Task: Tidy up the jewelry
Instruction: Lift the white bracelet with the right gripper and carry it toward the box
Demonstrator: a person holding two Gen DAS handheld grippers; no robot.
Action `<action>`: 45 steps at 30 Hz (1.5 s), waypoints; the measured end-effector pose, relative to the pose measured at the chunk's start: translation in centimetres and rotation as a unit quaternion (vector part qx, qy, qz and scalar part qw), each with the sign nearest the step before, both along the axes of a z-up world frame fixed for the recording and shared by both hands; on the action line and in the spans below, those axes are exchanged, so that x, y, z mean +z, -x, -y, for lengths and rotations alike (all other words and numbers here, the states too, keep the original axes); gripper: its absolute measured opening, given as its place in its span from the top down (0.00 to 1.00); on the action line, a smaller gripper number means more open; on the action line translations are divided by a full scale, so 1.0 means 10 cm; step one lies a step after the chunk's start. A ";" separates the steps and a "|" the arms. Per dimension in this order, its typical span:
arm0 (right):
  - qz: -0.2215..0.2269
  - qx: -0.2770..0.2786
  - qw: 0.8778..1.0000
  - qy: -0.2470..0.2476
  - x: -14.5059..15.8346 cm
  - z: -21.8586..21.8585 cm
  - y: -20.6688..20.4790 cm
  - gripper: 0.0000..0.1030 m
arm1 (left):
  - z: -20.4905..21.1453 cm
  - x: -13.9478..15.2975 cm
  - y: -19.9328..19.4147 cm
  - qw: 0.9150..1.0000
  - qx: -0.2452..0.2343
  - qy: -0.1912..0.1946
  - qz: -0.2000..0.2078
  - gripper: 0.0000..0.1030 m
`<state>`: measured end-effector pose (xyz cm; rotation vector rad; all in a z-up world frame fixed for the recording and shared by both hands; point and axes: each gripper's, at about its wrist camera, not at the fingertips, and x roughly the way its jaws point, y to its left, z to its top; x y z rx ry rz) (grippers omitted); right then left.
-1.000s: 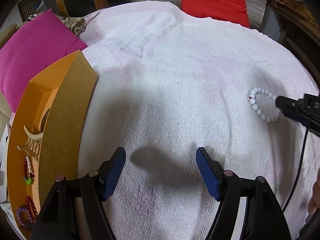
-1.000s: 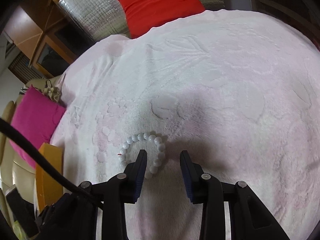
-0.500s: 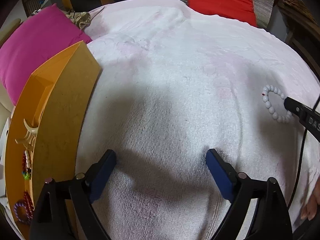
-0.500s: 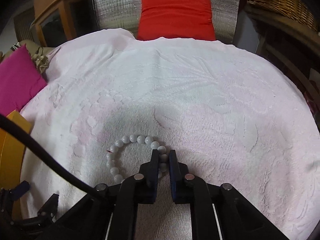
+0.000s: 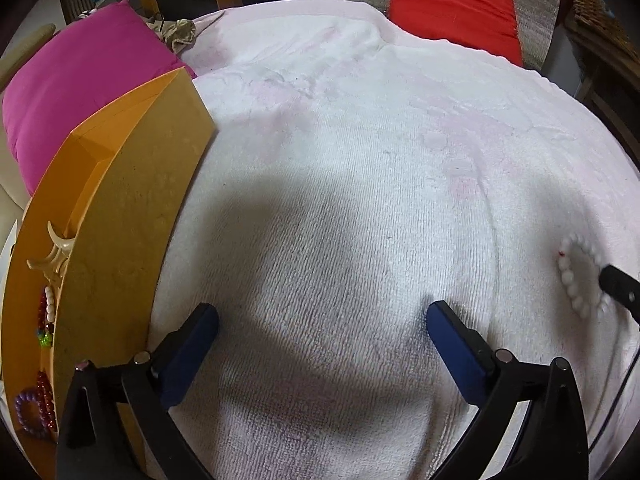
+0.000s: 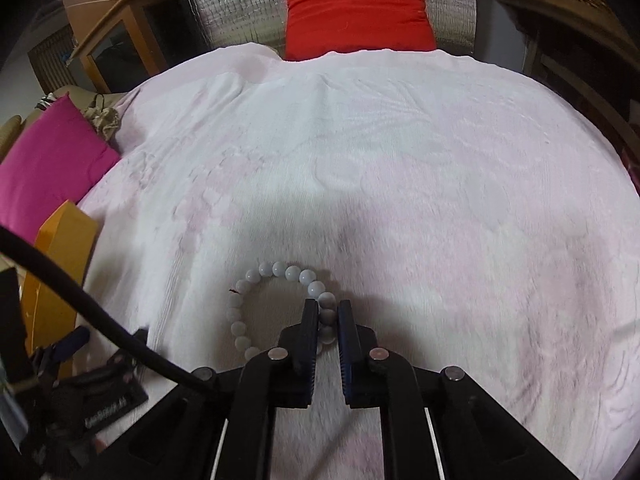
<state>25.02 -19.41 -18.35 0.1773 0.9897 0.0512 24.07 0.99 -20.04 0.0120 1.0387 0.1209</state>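
Since a second ago, the right gripper (image 6: 327, 316) has clamped its jaws on the white round-bead bracelet (image 6: 276, 304), which lies on the pale pink towel-covered bed (image 6: 400, 184). The left gripper (image 5: 322, 326) jaws are opening wider, nothing between them, beside the orange wooden tray (image 5: 120, 208).

I count one white bead bracelet (image 6: 280, 308) at 6 o'clock, one orange box (image 5: 120, 240) at 9, two cushions: magenta (image 5: 80, 88), red (image 5: 452, 4).

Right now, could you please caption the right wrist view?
Right tool shut on white bead bracelet over pale towel.
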 end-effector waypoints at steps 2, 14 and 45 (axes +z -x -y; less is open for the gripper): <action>0.000 -0.003 1.000 0.004 0.01 0.03 0.10 0.90 | 0.00 -0.01 0.02 1.000 -0.001 0.001 0.008 0.00; -0.011 -0.029 0.999 -0.030 0.00 0.17 0.58 0.90 | -0.01 -0.02 0.24 0.998 -0.008 0.007 0.058 0.00; -0.005 -0.017 0.999 -0.035 -0.08 -0.04 0.49 0.90 | 0.11 0.28 0.43 0.996 -0.081 -0.004 0.044 0.93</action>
